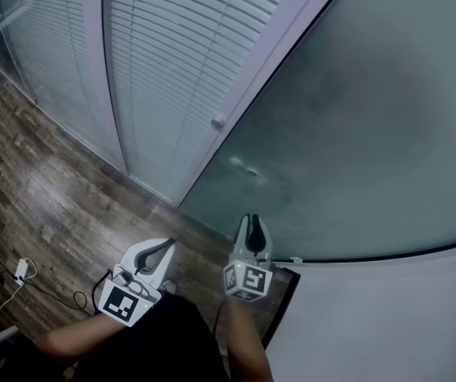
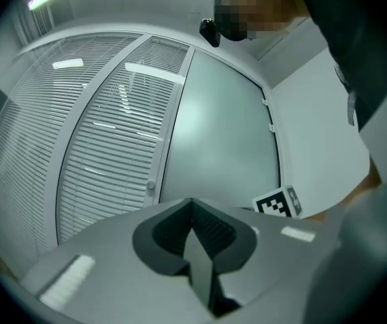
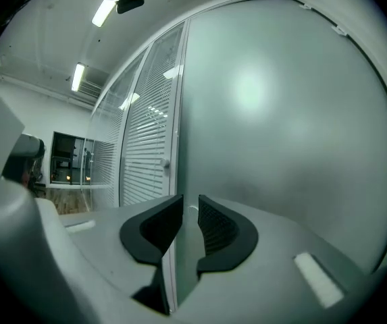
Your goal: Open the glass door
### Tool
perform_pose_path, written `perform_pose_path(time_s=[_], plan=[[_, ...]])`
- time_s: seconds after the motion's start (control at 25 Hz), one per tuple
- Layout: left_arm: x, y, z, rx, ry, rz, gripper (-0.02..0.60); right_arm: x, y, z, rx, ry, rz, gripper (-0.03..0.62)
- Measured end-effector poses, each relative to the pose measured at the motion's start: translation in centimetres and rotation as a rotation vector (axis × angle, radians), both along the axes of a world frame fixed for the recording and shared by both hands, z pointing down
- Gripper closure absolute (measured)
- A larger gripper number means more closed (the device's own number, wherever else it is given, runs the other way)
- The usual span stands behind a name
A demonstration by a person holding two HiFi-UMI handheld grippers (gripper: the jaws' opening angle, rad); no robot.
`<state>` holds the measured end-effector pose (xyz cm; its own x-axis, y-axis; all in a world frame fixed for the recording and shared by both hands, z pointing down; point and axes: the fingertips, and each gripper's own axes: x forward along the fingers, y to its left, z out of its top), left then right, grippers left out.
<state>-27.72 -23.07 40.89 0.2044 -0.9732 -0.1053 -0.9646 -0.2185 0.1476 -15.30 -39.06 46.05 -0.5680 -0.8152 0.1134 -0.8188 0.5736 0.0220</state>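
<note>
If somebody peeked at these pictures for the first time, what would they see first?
Probably the big frosted glass door, filling the upper right of the head view, with white blinds beside it on the left. Next come the two grippers low in the middle: the left gripper shut, the right gripper slightly open and pointing at the door.

A dark wood-plank floor (image 1: 44, 189) carries a small white adapter (image 1: 21, 270) and a thin, looping black cable (image 1: 76, 297) near the left edge.

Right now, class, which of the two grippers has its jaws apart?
The right gripper: a clear gap shows between its jaws, while the left gripper has its jaws closed tight together.
</note>
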Motion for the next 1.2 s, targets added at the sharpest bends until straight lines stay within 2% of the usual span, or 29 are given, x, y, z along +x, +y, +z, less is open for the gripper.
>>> perform_pose_path(time_s=[0.36,0.64,0.96,1.2], plan=[[-2.1,-0.8,0.2,-0.017,-0.015,-0.058,0.581,-1.9,-4.1,2.7,-0.034,0.044,-0.028,0.507],[-2.6,-1.1,0.1,-0.029,-0.011,-0.06,0.581,-3.9,-7.1,4.4,-0.046,0.086,-0.072,0.485],[-3.5,-1.8,0.8,-0.058,-0.048,-0.085,0.581,-4.2,-10.7,6.3,-0.088,0.065,-0.034,0.477],[-3.8,-2.2,1.3,-0.082,-0.049,-0.099,0.581,-4.8,-12.3,7.8,-0.129,0.065,-0.027,0.473]])
